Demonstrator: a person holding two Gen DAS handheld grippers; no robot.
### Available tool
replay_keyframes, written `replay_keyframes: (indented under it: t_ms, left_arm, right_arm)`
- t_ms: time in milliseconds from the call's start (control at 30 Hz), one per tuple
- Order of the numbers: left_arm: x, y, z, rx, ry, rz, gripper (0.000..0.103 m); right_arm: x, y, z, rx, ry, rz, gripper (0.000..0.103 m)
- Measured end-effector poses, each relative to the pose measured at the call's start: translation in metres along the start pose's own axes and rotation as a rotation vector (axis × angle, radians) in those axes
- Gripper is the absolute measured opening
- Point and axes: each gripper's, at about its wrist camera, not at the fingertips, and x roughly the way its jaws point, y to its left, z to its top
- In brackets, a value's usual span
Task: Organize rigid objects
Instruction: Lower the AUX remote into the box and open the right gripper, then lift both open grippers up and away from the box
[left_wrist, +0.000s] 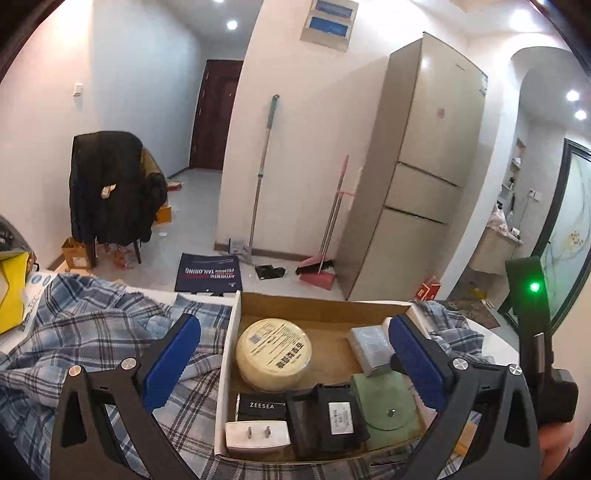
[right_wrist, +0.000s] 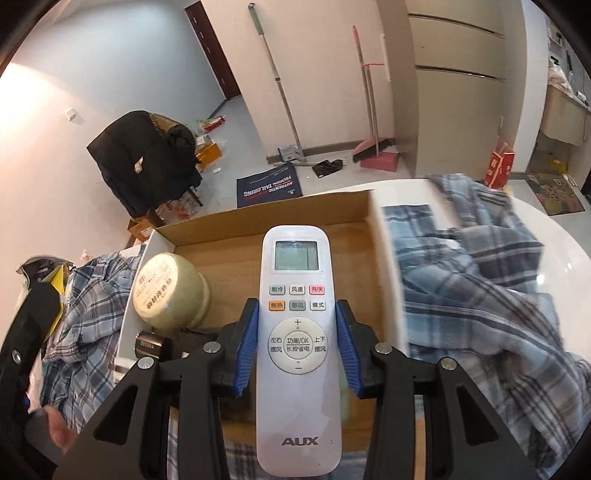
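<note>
A shallow cardboard box (left_wrist: 317, 304) sits on a table over a plaid cloth. It holds a round cream tin (left_wrist: 274, 354), a black ZEESEA box (left_wrist: 261, 406), a white plug adapter (left_wrist: 256, 435), a black case (left_wrist: 332, 417), a green pouch (left_wrist: 384, 406) and a grey box (left_wrist: 369, 343). My left gripper (left_wrist: 293, 360) is open and empty, its fingers straddling the box. My right gripper (right_wrist: 297, 349) is shut on a white AUX remote (right_wrist: 297, 332), held above the box (right_wrist: 229, 229) beside the tin (right_wrist: 168, 290).
A blue plaid cloth (right_wrist: 480, 280) covers much of the white table (right_wrist: 546, 236). A yellow bag (left_wrist: 13, 291) lies at the left. Beyond stand a chair with a black jacket (left_wrist: 110, 188), a fridge (left_wrist: 417, 177), a mop and a pink broom with dustpan (left_wrist: 321, 269).
</note>
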Motion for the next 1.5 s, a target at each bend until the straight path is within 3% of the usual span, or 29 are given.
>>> replay_keyframes:
  t_ms: [200, 533, 600, 667, 867, 1000, 1267, 1500]
  left_arm:
    - [0.016, 0.01, -0.006, -0.016, 0.042, 0.053, 0.103]
    - [0.02, 0.019, -0.007, -0.041, 0.06, 0.059, 0.103]
    - [0.021, 0.018, -0.005, -0.038, 0.068, 0.066, 0.103]
    - [0.019, 0.013, -0.001, -0.039, 0.086, 0.074, 0.103]
    - [-0.013, -0.007, 0.01, 0.003, -0.022, 0.032, 0.103]
    - [-0.035, -0.022, 0.019, 0.034, -0.058, 0.003, 0.103]
    - [-0.114, -0.054, 0.036, 0.116, -0.273, -0.054, 0.103]
    - [-0.139, -0.081, 0.034, 0.177, -0.282, -0.076, 0.103]
  right_arm:
    - [0.017, 0.017, -0.005, -0.004, 0.026, 0.019, 0.039]
    - [0.021, 0.02, -0.004, -0.013, 0.027, 0.026, 0.042]
    - [0.016, 0.023, -0.003, -0.035, 0.012, 0.013, 0.056]
    - [0.007, 0.025, -0.002, -0.06, -0.013, -0.029, 0.061]
    - [-0.043, 0.019, 0.002, -0.126, -0.114, -0.085, 0.062]
    - [-0.081, 0.013, -0.002, -0.116, -0.184, -0.095, 0.068]
    - [-0.143, -0.006, -0.026, -0.108, -0.282, -0.084, 0.07]
    - [-0.194, -0.022, -0.045, -0.1, -0.382, -0.098, 0.075]
